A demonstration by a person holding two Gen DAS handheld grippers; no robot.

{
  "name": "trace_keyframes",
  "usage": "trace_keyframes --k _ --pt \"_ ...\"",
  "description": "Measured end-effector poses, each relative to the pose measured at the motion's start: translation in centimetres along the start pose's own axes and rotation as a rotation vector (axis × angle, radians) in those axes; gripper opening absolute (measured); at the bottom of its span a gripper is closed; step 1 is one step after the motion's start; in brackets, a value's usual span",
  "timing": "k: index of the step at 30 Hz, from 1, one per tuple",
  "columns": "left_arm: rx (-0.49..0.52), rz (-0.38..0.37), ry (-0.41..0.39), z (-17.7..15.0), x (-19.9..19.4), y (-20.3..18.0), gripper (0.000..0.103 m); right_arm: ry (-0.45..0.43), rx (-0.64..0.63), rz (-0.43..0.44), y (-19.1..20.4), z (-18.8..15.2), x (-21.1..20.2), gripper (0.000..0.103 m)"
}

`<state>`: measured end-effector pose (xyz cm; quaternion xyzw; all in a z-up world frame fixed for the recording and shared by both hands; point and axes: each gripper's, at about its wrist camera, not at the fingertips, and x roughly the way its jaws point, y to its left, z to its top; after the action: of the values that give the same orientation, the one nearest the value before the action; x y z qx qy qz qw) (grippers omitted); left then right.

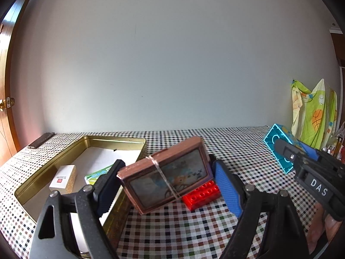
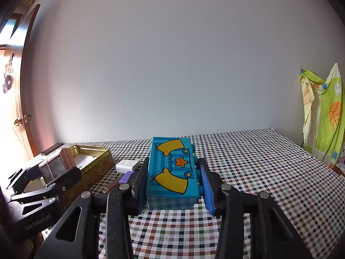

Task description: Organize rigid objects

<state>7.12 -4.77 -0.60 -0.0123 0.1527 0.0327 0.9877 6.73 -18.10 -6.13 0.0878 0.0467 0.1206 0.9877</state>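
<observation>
Both hands are loaded, so the step in hand looks like carrying pieces to the gold tin [image 1: 64,153] that sits open at the left of the checked tablecloth [image 1: 226,151]. The left gripper [image 1: 163,183] has its jaws spread wide and clamped on a copper-coloured box [image 1: 166,172] with a picture window and a thin band round its middle; the box is lifted and tilted, just beside the tin's near-right wall. The right gripper [image 2: 172,185] has its jaws drawn narrow onto a large blue block [image 2: 170,170] printed with yellow sleeves, overalls and an orange star, held above the cloth to the right of the tin. Already inside the tin lie a small white carton [image 1: 63,178] and a green-edged card [image 1: 98,173]. A red studded brick [image 1: 201,195] rests on the cloth behind the copper box, and a white plug-like piece [image 2: 127,165] and a purple item [image 2: 126,177] lie between the tin and the blue block. The next move probably calls for swinging the copper box left over the rim, levelling it, and lowering it into the free floor before releasing. As for writing, "DAS" reads on the right gripper's body, "GenRobot.AI" on the left's; the carton's red mark and small print are too blurred to read.
</observation>
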Motion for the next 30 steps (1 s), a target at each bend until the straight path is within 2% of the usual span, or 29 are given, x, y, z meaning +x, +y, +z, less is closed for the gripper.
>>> trace_keyframes --k 13,30 --pt "0.001 0.021 -0.011 0.1 -0.1 0.9 0.084 -0.03 -0.015 0.019 0.8 0.0 -0.3 0.045" --pt "-0.028 0.04 -0.008 0.1 -0.2 2.6 0.084 -0.024 -0.032 0.074 2.4 -0.1 -0.2 0.045"
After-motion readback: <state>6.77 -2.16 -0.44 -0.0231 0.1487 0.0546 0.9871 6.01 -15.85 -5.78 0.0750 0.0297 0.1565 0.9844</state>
